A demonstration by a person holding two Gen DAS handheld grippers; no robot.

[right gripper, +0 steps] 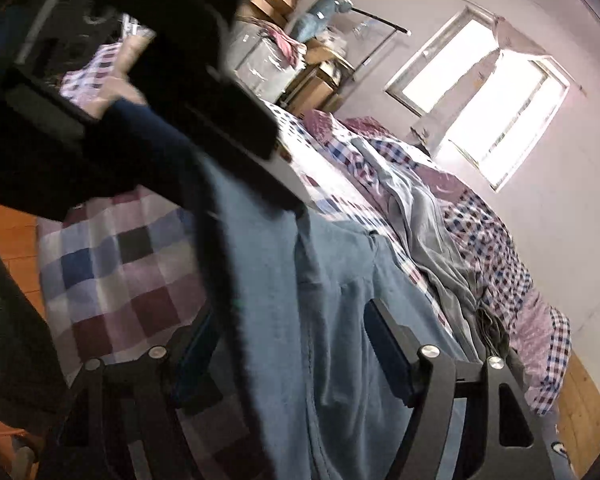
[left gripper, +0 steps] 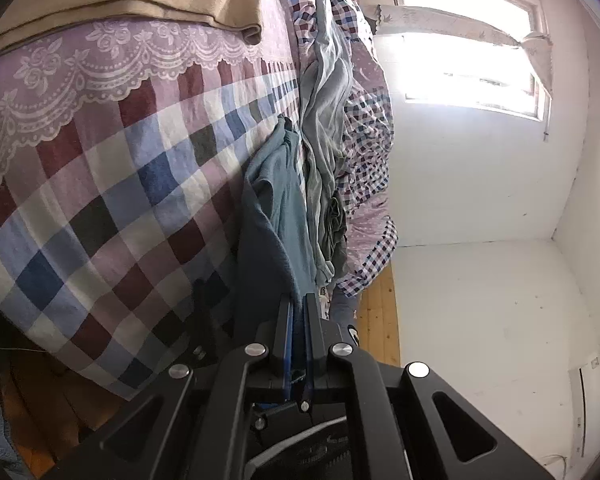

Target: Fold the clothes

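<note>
Left wrist view: the left hand-held gripper (left gripper: 298, 312) is clamped on an edge of the blue garment (left gripper: 274, 200), lifting it over the bed (left gripper: 100, 160); grey clothes (left gripper: 324, 120) lie crumpled beyond.

Right wrist view: the right hand-held gripper (right gripper: 288, 332) gapes wide around the hanging garment (right gripper: 340, 320), gripping nothing. No neat fold shows; folding looks midway at most.

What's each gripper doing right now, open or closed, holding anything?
Left gripper: closed, its fingers clamped on the teal garment.
Right gripper: open, fingers wide apart around the same teal garment, not clamping it.
</note>
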